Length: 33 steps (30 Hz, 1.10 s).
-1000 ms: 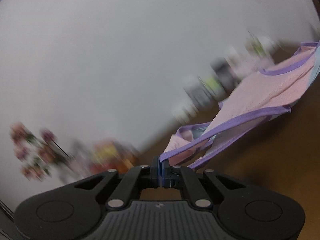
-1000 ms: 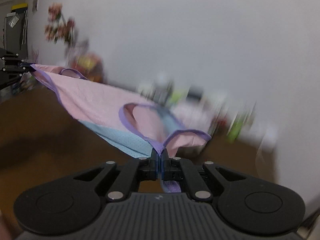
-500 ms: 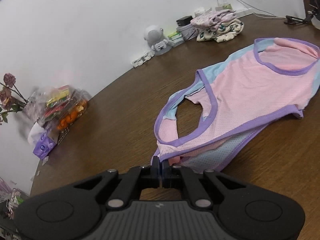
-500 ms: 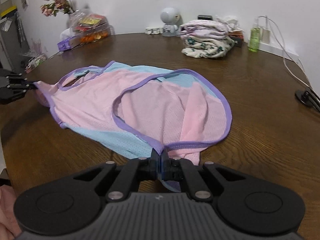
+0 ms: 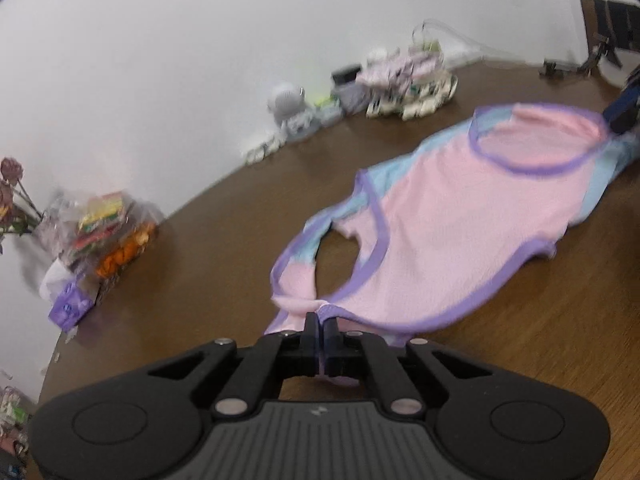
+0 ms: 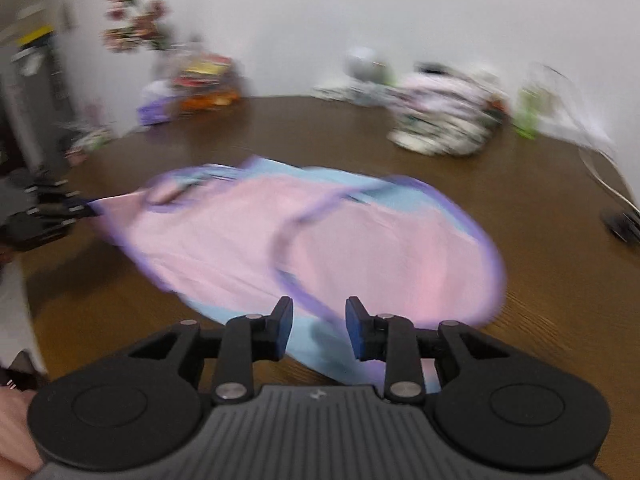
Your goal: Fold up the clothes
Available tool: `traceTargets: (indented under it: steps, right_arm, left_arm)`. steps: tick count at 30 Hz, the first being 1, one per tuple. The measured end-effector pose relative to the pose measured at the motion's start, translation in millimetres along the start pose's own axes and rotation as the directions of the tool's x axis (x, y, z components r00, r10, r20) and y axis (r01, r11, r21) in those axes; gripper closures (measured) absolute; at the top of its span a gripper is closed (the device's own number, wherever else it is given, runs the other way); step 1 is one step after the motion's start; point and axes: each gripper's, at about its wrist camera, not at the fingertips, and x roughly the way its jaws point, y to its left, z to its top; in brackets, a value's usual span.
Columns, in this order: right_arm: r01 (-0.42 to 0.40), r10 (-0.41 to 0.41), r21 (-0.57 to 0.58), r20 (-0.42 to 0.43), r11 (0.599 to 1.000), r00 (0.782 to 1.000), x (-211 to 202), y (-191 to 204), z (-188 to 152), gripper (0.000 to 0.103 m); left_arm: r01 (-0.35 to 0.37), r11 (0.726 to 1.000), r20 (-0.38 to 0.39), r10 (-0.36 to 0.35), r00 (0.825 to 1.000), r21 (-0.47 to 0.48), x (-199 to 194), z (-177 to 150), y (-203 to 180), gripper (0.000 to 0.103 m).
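Pinched together at the bottom of the left wrist view, the left gripper (image 5: 321, 322) has its jaws closed on a strap end of the pink tank top (image 5: 452, 224), whose purple-edged fabric bunches right at the fingertips. From there the tank top spreads flat across the brown wooden table (image 5: 224, 264), its pale blue underside showing along the far edge and its wide purple-trimmed opening at the end farthest from the gripper, where the dark tip of the right gripper (image 5: 622, 108) sits just beside the cloth. Beyond the tank top, against the white wall, lie a stack of folded clothes (image 5: 412, 88) and a small white round gadget (image 5: 288, 102); off to its left side is a heap of colourful snack packets (image 5: 108, 228). In the blurred right wrist view, the right gripper (image 6: 318, 320) has its jaws spread apart with nothing between them, hovering over the near blue-and-purple hem of the tank top (image 6: 320, 240). At the garment's far left corner the left gripper (image 6: 48, 208) touches the cloth. The folded clothes (image 6: 444, 124) rest behind the tank top, well apart from it.
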Motion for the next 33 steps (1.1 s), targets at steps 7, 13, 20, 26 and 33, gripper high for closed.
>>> traceTargets:
  steps: [7,13,20,26,33]
  right_arm:
    - [-0.198,0.200,-0.054,0.033,0.979,0.979,38.9,55.3,51.5,0.070]
    - [-0.265,0.265,0.007,-0.071,0.964,0.962,107.7,75.4,108.2,0.067]
    - [-0.213,0.201,-0.056,-0.167,0.975,0.965,176.9,103.9,137.2,0.067]
    - [-0.158,0.137,-0.065,-0.248,0.985,0.959,222.3,115.2,139.7,0.081]
    - [-0.201,0.206,0.046,-0.154,0.979,0.966,190.9,85.5,133.7,0.102]
  left_arm:
    - [0.192,0.975,0.063,-0.200,0.978,0.115,-12.2,5.6,-61.5,0.102]
    - [0.241,0.966,0.061,-0.247,0.967,0.089,-9.8,1.7,-75.1,0.095]
    - [0.283,0.958,0.115,-0.287,0.951,0.051,-38.9,-14.5,-55.0,0.050]
    - [0.215,0.976,0.095,-0.210,0.973,-0.041,-42.5,-24.9,-17.8,0.050]
    - [0.099,0.993,0.069,-0.095,0.993,-0.058,-9.6,-15.0,16.1,0.050]
